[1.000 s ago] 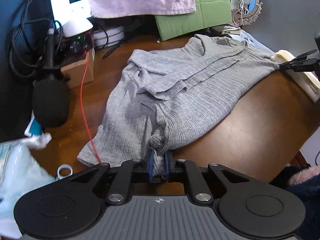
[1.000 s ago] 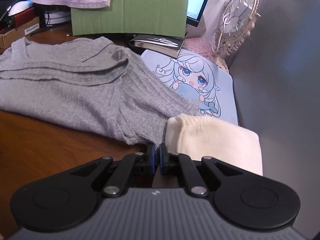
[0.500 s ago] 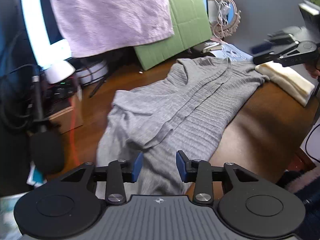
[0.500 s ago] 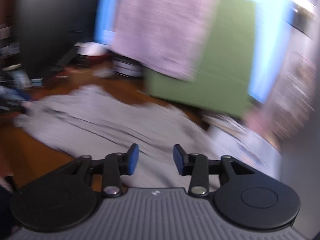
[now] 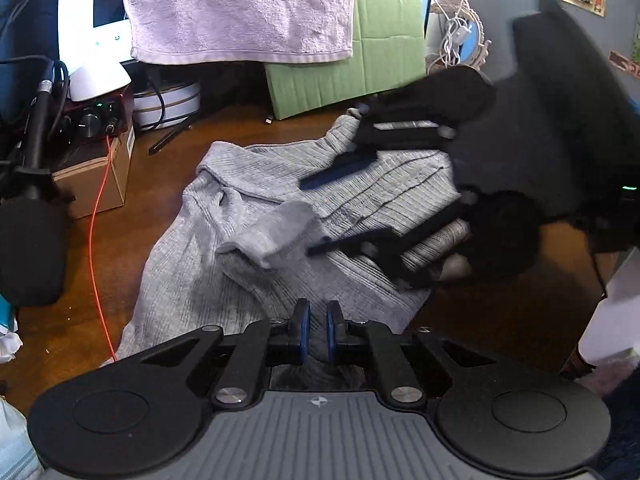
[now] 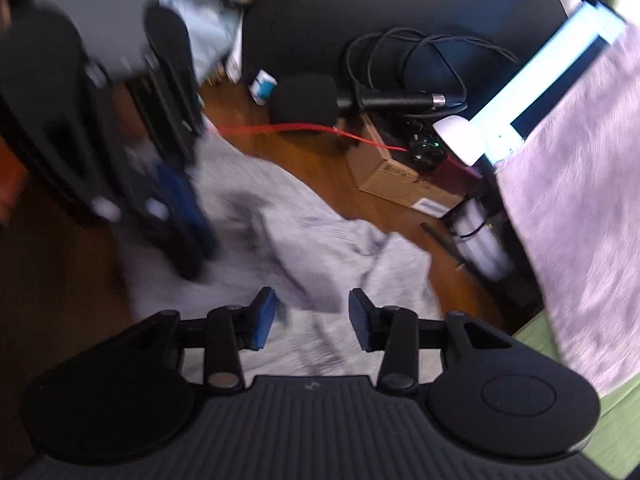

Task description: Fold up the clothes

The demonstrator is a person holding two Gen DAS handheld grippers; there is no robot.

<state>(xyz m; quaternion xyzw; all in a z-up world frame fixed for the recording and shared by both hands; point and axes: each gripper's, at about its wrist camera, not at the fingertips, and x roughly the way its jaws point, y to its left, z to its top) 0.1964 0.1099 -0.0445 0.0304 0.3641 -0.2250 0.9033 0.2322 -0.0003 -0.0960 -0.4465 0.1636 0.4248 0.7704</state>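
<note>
Regripping the grey sweater (image 5: 248,248) on the desk (image 5: 500,320)

Our left gripper (image 5: 318,330) has just closed, pinching its near hem; our right gripper (image 6: 312,318) hangs half-open, empty, above the bunched sleeve (image 5: 276,232); we should pinch one layer only.

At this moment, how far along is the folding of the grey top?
Early. Done: one sleeve lies across the grey top, otherwise rumpled. In hand: left gripper has just closed on the near hem; right gripper hangs open above the cloth. Left: remaining folds.
</note>
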